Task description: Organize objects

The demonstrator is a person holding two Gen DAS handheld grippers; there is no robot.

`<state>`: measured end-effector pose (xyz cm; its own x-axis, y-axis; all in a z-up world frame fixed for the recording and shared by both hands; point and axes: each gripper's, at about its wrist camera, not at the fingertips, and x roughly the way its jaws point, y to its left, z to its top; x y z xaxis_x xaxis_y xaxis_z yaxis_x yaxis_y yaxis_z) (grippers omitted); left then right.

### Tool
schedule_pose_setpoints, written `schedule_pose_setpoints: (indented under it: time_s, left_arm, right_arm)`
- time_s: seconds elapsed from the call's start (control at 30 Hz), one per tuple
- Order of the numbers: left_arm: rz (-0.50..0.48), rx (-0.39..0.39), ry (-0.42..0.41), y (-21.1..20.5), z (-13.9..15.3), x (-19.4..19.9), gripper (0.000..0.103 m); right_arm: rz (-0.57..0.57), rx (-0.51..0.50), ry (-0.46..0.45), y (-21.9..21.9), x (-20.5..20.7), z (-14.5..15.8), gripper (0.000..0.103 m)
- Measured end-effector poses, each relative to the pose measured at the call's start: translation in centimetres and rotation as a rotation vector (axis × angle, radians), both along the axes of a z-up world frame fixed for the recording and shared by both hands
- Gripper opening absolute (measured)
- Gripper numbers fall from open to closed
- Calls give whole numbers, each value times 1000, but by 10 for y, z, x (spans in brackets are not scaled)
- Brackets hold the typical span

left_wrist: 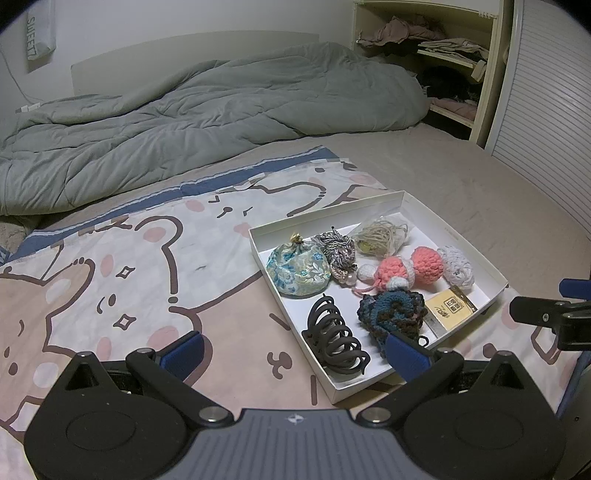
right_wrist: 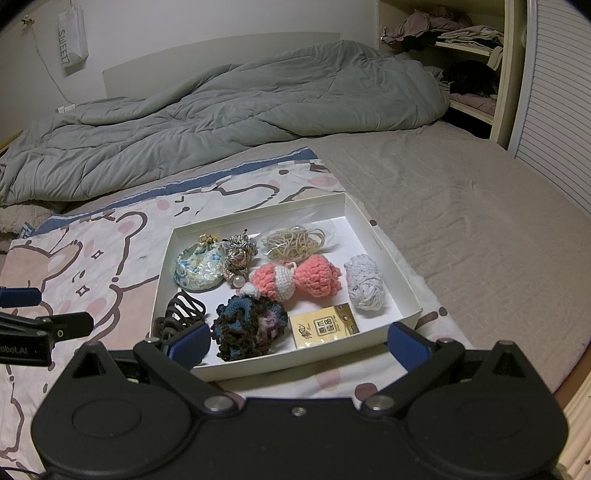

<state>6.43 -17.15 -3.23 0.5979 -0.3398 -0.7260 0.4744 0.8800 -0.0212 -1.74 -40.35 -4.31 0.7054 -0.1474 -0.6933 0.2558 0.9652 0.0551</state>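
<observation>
While both claws are held wide open, nothing is gripped by the left claw (left_wrist: 295, 352) or right claw (right_wrist: 298, 341). Just ahead of them, a white box (right_wrist: 384, 254) full of yarn toys is seen.

In the right wrist view, our right gripper's left finger (right_wrist: 188, 345) covers the near part of the black claw clip (right_wrist: 181, 314). In the left wrist view, a finger (left_wrist: 408, 356) hides the near edge of the dark crochet piece (left_wrist: 391, 314). The yellow packet's (right_wrist: 323, 326) print is too small for us to read. Shelf clothes (left_wrist: 406, 31) are indistinct.
</observation>
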Motion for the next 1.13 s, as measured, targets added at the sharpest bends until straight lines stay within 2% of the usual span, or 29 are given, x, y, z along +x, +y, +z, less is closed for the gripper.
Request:
schedule_pose_setpoints:
  time_s: [1.13]
  left_arm:
    - [-3, 4, 5, 1, -1, 1, 103]
  right_arm:
    - [2, 1, 0, 0, 0, 0, 103]
